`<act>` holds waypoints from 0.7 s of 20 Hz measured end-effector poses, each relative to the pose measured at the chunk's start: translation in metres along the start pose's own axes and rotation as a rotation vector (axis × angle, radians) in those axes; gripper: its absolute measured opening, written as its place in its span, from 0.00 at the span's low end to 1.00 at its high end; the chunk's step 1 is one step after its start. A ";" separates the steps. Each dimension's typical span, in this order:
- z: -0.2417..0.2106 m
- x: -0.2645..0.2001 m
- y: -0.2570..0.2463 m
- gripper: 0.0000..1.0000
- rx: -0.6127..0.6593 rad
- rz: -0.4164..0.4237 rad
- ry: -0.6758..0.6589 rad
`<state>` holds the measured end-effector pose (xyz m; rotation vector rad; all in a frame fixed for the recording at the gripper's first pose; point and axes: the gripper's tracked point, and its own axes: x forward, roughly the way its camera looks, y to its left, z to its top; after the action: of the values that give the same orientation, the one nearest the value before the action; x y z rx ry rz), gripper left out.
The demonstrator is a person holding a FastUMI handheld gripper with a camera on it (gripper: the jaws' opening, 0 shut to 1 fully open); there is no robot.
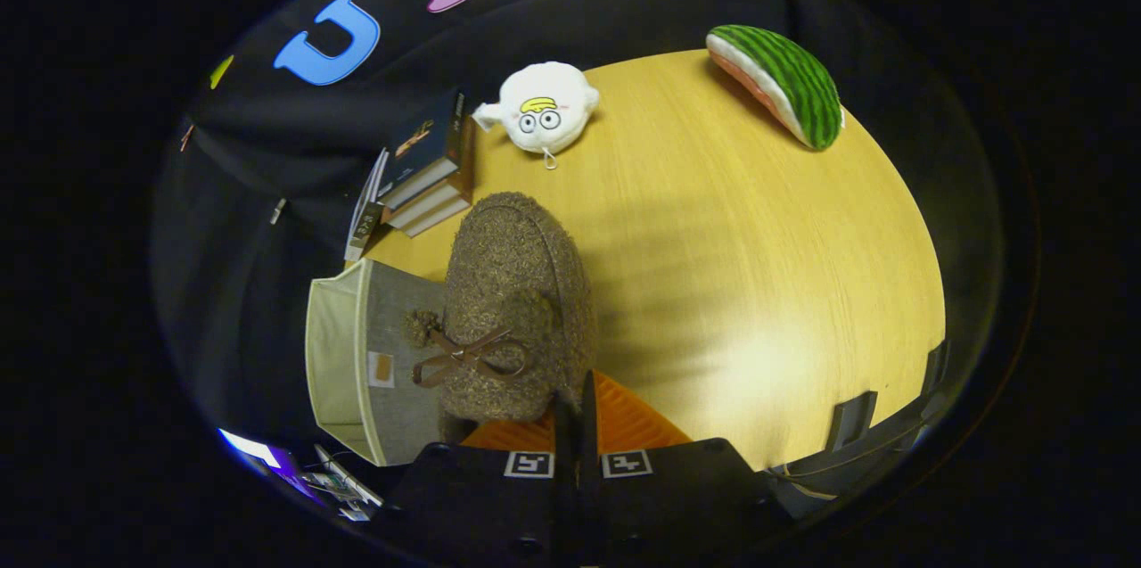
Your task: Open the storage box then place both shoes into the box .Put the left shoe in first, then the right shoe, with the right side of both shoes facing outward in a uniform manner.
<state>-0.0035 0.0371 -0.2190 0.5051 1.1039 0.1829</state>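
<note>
Fuzzy brown slipper (517, 300) with a brown bow hangs just ahead of the tool (578, 412), whose two fingers are clenched together on its rear edge; how much material lies between them is hidden. Beside it, to the left, the fabric storage box (357, 363) stands open on the wooden desk (758, 283), carrying a small label too small to read. Beyond the slipper lie stacked books (423, 171), their cover writing illegible, a white plush toy (544, 109) with a cartoon face, and a watermelon-slice cushion (780, 82). The box's lower corner is cut off.
</note>
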 end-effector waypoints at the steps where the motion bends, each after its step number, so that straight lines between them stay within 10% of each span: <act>1: 0.004 0.003 0.015 0.05 -0.007 0.019 -0.003; 14: -0.030 0.023 0.195 0.05 -0.105 0.147 0.064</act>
<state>0.0011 0.2254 -0.1553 0.4886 1.1133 0.3857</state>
